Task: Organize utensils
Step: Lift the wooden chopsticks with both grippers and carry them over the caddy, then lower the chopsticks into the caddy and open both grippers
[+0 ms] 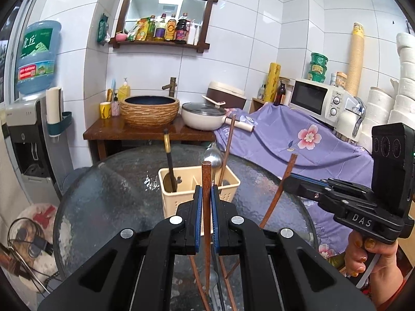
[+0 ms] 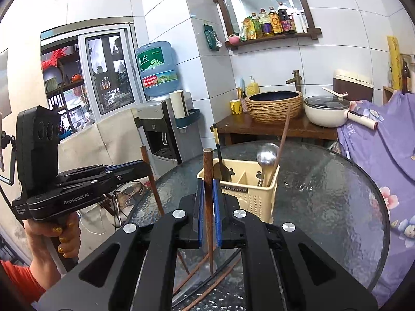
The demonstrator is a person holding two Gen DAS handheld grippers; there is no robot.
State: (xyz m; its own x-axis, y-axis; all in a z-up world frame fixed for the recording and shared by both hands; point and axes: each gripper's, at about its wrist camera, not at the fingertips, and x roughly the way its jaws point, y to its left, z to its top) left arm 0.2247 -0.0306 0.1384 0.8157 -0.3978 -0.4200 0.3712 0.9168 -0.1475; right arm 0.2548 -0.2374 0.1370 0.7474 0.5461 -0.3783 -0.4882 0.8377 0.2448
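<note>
left wrist view: our left gripper [image 1: 205, 202] is clenched on a brown wooden chopstick [image 1: 206, 181], held near upright between the blue pads, its top end standing above the fingers and its lower end reaching down toward the glass table [image 1: 103, 181]. the cream utensil caddy [image 1: 199, 194] sits just beyond the fingertips; it already holds a dark-handled utensil [image 1: 170, 165] in its left compartment and a metal spoon [image 1: 213, 158] with another chopstick [image 1: 228, 150] toward the right. the right gripper [image 1: 290, 181] shows at the right edge, grasping a second chopstick [image 1: 282, 189] that leans on a slant. loose chopsticks and what looks like a spoon lie on the glass under our left gripper. right wrist view: our right gripper [image 2: 208, 207] is closed on its chopstick [image 2: 208, 181], upright, tip near the table, with the caddy [image 2: 246, 194] just ahead and slightly right. the left gripper [image 2: 145, 165] is at the left, well apart from the caddy. risks, as we judge them: both sticks are pinched along a narrow line, so either could pivot or slide in the pads on the way over; two grippers converging on one small caddy may collide; a stick catching the divider or the standing spoon could tip the light caddy on the slick glass.
</note>
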